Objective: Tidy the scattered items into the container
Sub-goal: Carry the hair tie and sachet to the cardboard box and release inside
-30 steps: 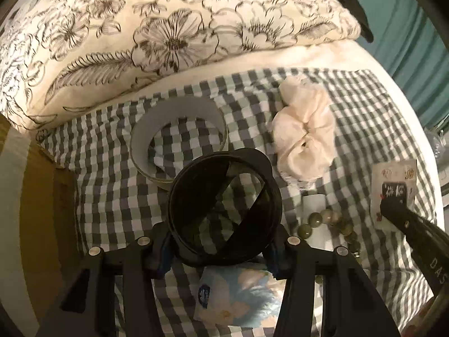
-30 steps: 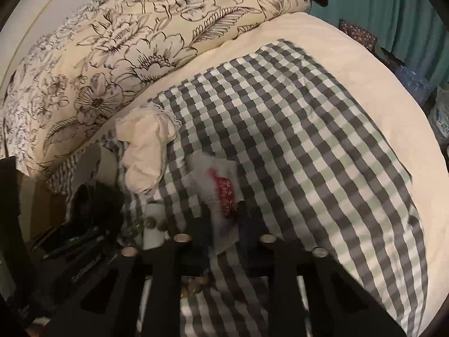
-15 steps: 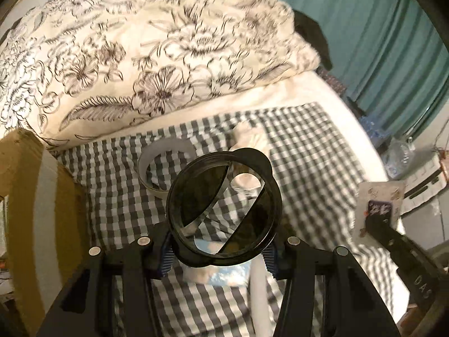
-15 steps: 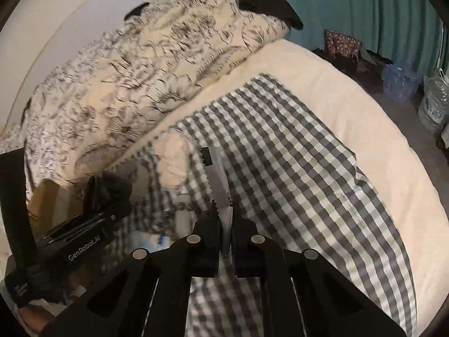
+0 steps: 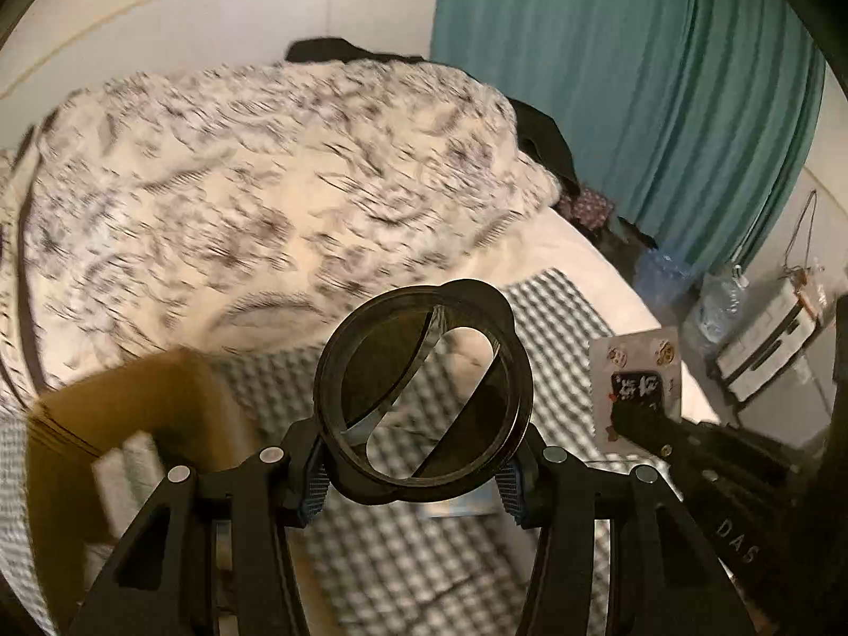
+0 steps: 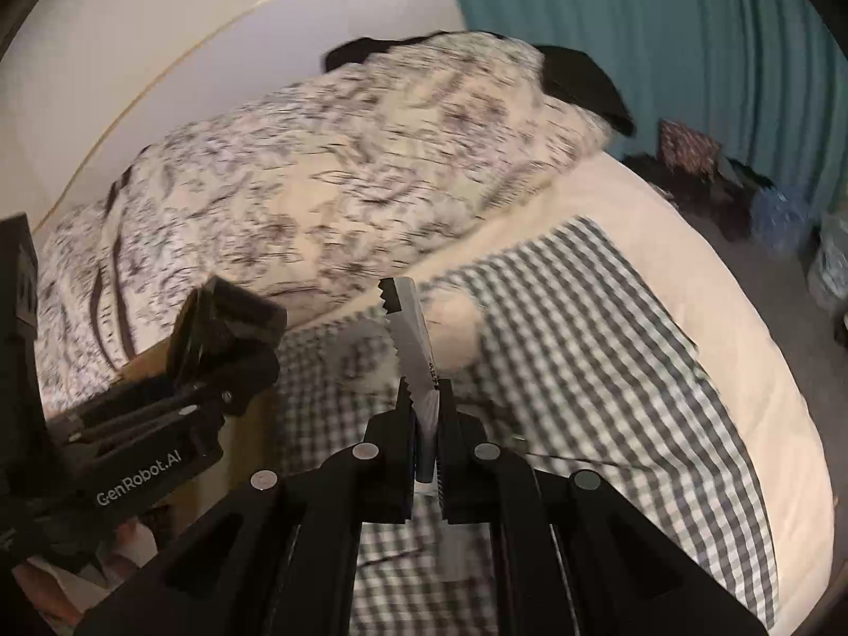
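Gripping a black ring-shaped lid, the left gripper hangs above the checked cloth; the right gripper pinches a foil sachet. Cardboard box lower left; teal curtain behind.

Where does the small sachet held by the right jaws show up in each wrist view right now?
Left wrist view: the sachet sits at right of centre, face-on, pinched at its lower edge by the right gripper.
Right wrist view: the sachet stands edge-on at centre, rising from the jaws.
Shared landmark: the teal curtain at upper right.
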Motion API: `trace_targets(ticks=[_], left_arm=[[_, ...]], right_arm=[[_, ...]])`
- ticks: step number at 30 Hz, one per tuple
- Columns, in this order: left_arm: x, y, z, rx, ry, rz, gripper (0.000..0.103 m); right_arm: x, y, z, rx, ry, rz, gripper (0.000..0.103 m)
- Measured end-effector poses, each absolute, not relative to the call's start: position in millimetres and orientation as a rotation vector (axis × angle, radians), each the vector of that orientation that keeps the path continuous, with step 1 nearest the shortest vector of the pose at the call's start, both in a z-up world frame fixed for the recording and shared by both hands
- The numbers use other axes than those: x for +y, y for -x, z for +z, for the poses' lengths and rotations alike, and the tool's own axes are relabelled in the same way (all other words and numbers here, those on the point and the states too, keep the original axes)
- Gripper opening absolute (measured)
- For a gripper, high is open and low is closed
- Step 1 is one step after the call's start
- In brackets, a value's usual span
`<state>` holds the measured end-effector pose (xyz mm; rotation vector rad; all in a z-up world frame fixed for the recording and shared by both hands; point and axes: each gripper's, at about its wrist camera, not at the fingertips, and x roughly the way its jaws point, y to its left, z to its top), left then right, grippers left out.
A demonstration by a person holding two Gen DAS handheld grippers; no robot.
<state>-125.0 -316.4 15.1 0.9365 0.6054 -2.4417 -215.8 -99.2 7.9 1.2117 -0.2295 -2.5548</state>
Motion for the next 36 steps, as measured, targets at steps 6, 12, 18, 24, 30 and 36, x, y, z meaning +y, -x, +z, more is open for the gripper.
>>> trace_targets(ticks=[6, 12, 18, 24, 30, 36], left_arm=[[-367.9, 74.3, 2.6, 0.617, -0.960, -2.304, 0.052], [-403.8, 21.7, -23.5, 0.680, -0.977, -2.145, 0.052], [-414.7, -9.5, -37.2, 0.681, -0.965, -2.066, 0.052], [-413.4, -19.2, -52.6, 0.719, -0.957, -2.029, 0.052], [-423.0, -23.5, -70.4, 0.795, -0.997, -1.914, 0.090], [-424.3, -19.2, -76.3, 0.811, -1.012, -1.884, 0.091]], right_arm=[[-161.5, 210.6, 21.0, -0.139, -1.154, -2.443, 0.006], [-235.6, 202.3, 12.8, -0.026, -1.138, -2.276, 0.006], [-287.0, 189.8, -5.2, 0.028, -1.154, -2.119, 0.006], [-310.1, 183.3, -19.6, 0.032, -1.193, -2.025, 0.006], [-318.3, 184.0, -24.3, 0.034, -1.189, -2.057, 0.021], [-299.4, 193.2, -17.6, -0.022, -1.169, -2.169, 0.063]])
